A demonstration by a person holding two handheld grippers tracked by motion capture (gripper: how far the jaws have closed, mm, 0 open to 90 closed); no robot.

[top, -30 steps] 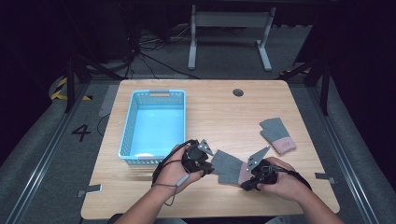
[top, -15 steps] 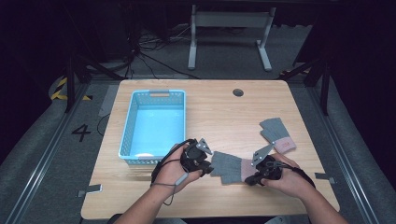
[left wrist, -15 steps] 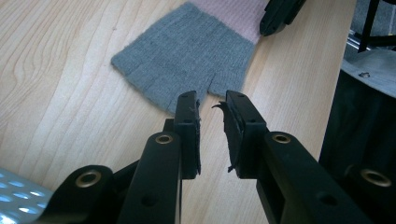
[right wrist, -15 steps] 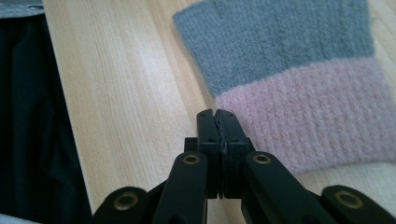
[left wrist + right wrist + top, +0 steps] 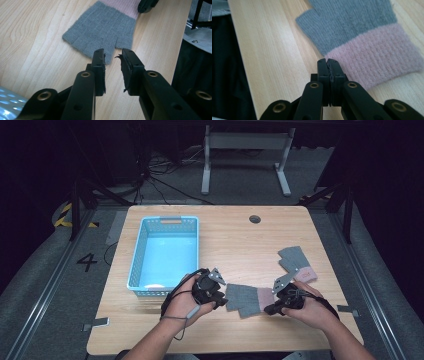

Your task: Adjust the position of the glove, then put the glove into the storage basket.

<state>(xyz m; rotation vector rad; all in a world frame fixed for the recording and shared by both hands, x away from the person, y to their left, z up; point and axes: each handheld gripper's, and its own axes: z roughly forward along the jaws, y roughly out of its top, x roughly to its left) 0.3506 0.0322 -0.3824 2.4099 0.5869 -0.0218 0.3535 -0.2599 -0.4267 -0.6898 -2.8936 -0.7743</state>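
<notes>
Left gripper point(image 5: 112, 56) jaws just opened off glove point(image 5: 102, 30), letting go; right gripper point(image 5: 328, 62) stayed closed, empty, at cuff.

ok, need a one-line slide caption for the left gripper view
Left gripper, jaws parted, at the finger end of a grey fingerless glove lying flat on the wooden table.

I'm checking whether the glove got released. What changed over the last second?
The left gripper has just been opening its jaws, letting go of the grey glove, whose finger end now lies flat just ahead of them. The right gripper stayed shut by the pink cuff; the second glove and blue basket stayed put.
</notes>
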